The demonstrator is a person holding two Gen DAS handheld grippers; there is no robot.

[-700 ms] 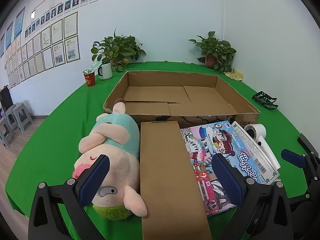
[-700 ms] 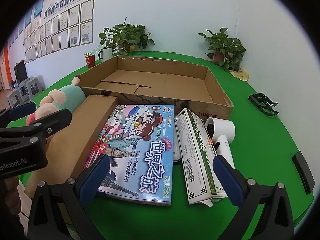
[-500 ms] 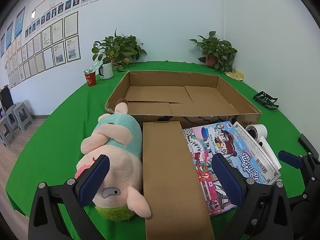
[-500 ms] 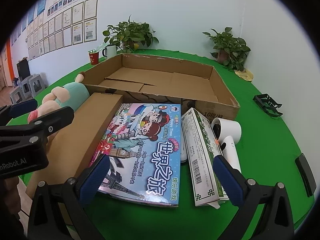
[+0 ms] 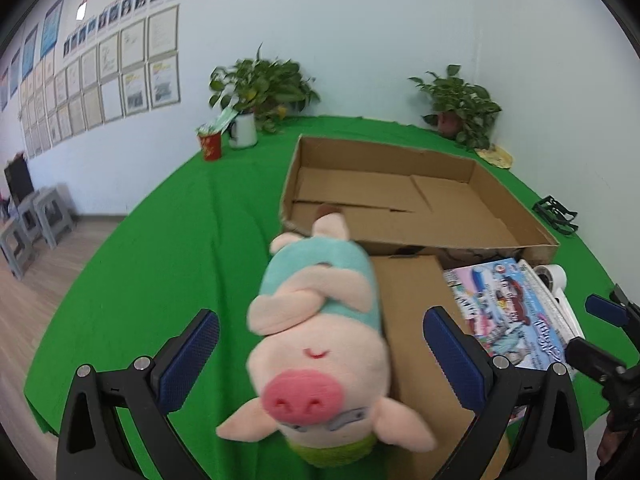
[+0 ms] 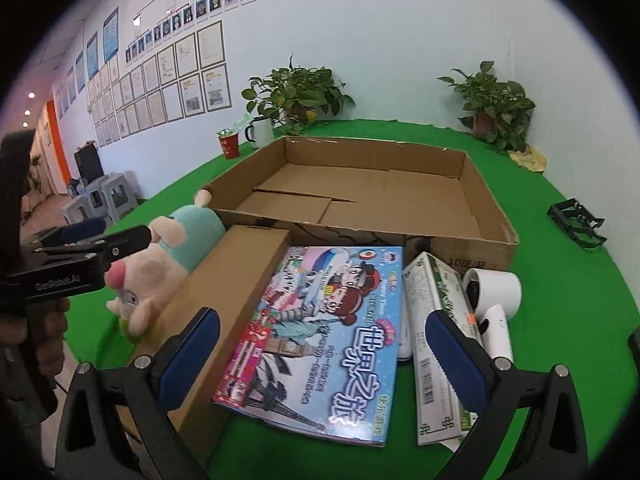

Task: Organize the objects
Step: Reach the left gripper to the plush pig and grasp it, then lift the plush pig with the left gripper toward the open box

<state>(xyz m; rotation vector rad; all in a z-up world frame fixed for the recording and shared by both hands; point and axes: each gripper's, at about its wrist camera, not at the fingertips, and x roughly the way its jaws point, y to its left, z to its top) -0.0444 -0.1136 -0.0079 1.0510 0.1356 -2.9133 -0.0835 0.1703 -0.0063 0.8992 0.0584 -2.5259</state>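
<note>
- I am bringing the left gripper (image 5: 320, 352) over the pig (image 5: 320, 344), jaws wide, pads apart from it.
- The pig is lying near the table's (image 5: 160, 240) left edge, against the flat carton (image 5: 416, 320), before the tray (image 5: 400, 200).
- It is looking soft and light; I am favouring its mid-body.
- The right gripper (image 6: 320, 356), jaws wide, is hovering over the book (image 6: 320, 340).

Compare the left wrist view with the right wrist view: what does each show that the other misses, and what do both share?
Left wrist only: the plush pig's face, framed by the open left gripper.
Right wrist only: the whole green-and-white carton, the white hair dryer's handle and the hand holding the left gripper.
Both: the open cardboard tray, the brown box, the cartoon game box, the two plants.
</note>
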